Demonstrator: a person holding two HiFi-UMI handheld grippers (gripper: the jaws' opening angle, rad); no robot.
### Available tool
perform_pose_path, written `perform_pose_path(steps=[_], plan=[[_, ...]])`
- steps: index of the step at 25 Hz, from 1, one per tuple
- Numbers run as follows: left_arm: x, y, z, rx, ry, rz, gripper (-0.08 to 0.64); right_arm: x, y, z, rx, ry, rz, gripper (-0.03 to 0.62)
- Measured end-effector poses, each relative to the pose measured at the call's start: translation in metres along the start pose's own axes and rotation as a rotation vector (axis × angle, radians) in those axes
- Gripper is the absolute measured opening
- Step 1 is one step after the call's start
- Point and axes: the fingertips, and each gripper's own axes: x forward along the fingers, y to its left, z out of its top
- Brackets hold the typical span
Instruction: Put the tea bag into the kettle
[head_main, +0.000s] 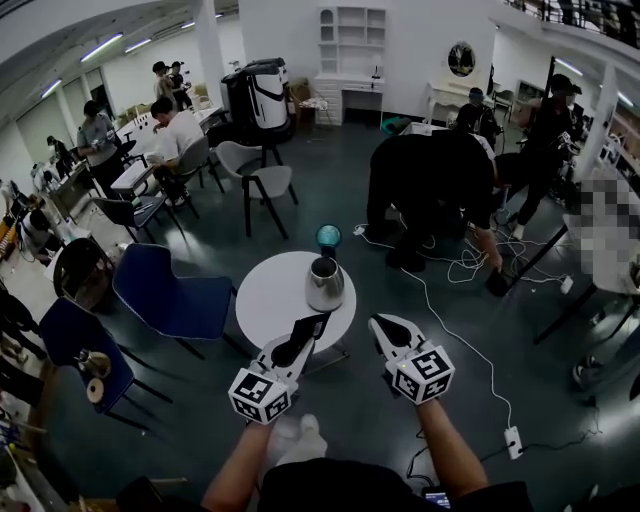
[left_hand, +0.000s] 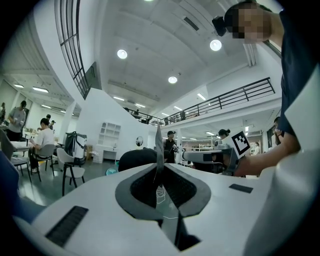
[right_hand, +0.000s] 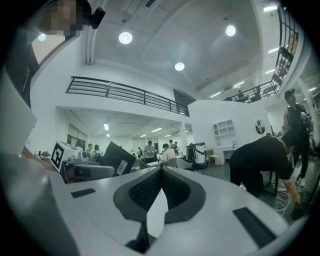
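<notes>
Ceiling lights (right_hand: 125, 37) glare brightly; fisheye edges bend and darken.

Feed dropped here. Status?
Left gripper shut on tea bag. Right gripper shut, empty. Kettle on table ahead, nothing between.

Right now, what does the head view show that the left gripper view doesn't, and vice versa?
Only the head view: the metal kettle standing on the round white table.
Only the left gripper view: the high ceiling's round lamps, and the jaws pressed closed on the thin edge of the dark tea bag packet.
Both: the left gripper holding that packet, and the right gripper beside it.
</notes>
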Motion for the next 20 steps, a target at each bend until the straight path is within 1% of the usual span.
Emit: perform_pose_path(steps=[9,16,20], plan=[[0.031,0.065,0.006,-0.028,0.0,-0.029,0.037,0.064,-0.018,0.004,-0.005,0.029,-0.025,0.017],[0.055,0.108,0.017,-0.036,-0.002,-0.052,0.037,0.11,-0.032,0.014,-0.007,0.042,-0.047,0.017],[0.066,0.141,0.023,-0.037,-0.002,-0.062,0.037,0.142,-0.038,0.019,-0.003,0.043,-0.057,0.017]])
